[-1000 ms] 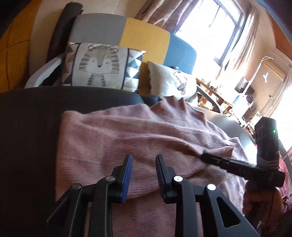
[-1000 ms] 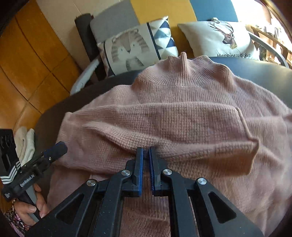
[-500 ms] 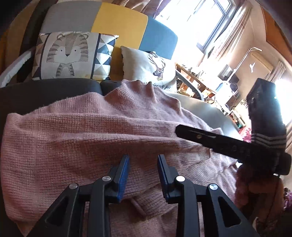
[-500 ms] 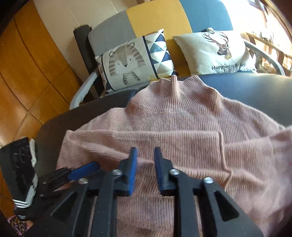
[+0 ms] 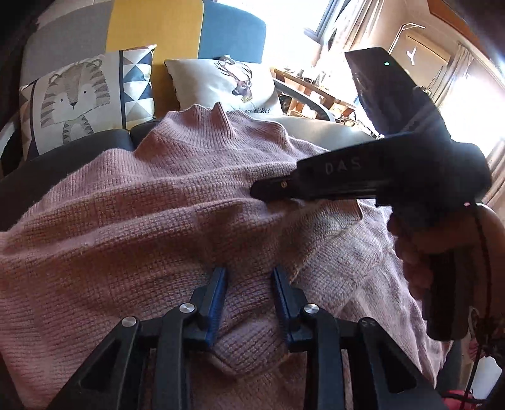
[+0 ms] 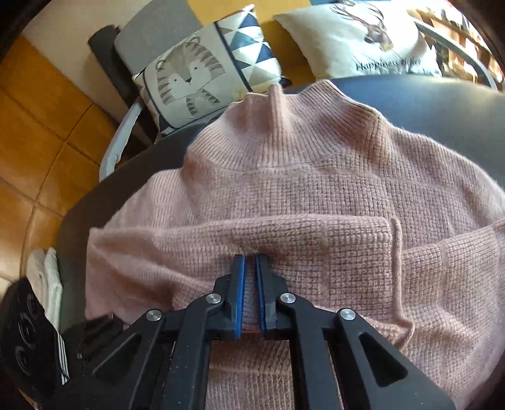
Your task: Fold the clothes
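1. Item: pink knit sweater [image 6: 315,189], ribbed high collar twd the sofa. Lies spread across a dark grey surface [image 6: 442,107]; sleeves folded in over the body, one band of knit crossing the chest.
2. Handling (est.): soft, limp, light-to-medium wt, fuzzy yarn. Prob. grips well, no slip; stretches and sags if lifted by one pt. Not fragile, but a loose yarn strand [image 6: 396,252] could snag on a finger.
3. Where to take hold (est.): doubled edges and ribbed hem/cuff, where knit is thickest; two pts apart so the fold line stays straight.
4. Left gripper [image 5: 249,296]: jaws apart at medium width, a bunched hump of knit sits betw. the blue pads, not yet pinched.
5. Right gripper [image 6: 249,290]: jaws nearly closed, a thin ridge of knit pinched betw. them at the lower edge of the folded sleeve band.
6. Surroundings: tiger cushion [image 6: 195,72] and deer cushion [image 6: 363,38] on a grey/yellow/blue sofa [image 5: 151,28] behind the collar. White cloth [image 6: 47,284] at the surface's left edge. Cluttered table nr window, far off.
7. Obstructions: none on the sweater itself. The two grippers work close together; left wrist view shows the right one crossing just above the sweater's right side. Collision risk if both go for the centre.
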A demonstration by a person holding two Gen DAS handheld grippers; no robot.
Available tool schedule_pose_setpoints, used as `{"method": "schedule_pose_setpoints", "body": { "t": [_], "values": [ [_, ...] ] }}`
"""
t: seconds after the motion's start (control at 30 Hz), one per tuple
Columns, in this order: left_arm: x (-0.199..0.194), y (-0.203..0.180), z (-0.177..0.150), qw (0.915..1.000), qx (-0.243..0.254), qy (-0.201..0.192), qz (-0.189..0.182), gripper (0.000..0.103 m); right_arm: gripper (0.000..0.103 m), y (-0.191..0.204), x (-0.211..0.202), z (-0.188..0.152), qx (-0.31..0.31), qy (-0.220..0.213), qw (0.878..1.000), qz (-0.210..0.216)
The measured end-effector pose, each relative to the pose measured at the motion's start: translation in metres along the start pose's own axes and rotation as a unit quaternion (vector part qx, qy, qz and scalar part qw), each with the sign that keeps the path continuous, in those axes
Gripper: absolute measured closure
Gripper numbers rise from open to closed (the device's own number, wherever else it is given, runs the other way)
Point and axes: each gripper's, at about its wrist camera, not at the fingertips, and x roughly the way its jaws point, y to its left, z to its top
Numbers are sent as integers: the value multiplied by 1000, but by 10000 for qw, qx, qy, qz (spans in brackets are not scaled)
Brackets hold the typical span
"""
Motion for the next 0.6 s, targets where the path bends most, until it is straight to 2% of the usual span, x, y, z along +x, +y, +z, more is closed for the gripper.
{"method": "schedule_pose_setpoints", "body": {
  "t": [0.07, 0.17, 0.23, 0.3, 0.4, 0.47, 0.53, 0.6],
  "values": [
    [-5, 0, -9, 9999, 79, 39, -63, 75, 99, -1, 3, 0, -22, -69, 10000, -33],
    [-12, -13, -25, 9982, 579, -66, 142, 75, 100, 4, 5, -4, -166, -209, 9995, -171],
    [-14, -18, -25, 9973, 693, -63, 234, 76, 99, 8, 6, -6, -310, -281, 9987, -275],
    [-20, -16, -14, 9989, 465, -106, -15, 76, 99, 11, 3, -7, -387, -300, 9983, -328],
    [-29, -18, 5, 9984, 306, -465, -132, 76, 99, 12, 1, -8, -476, -276, 9979, -337],
    [-29, -20, 18, 9978, 244, -591, -159, 76, 99, 8, -2, -8, -351, -294, 9987, -213],
    [-13, -24, 26, 9991, 226, -346, -69, 76, 99, -2, -7, -2, -52, -177, 9998, 92],
    [3, -28, 28, 9995, 264, -100, -164, 76, 98, -12, -17, 6, 204, -24, 9992, 330]
  ]
}}
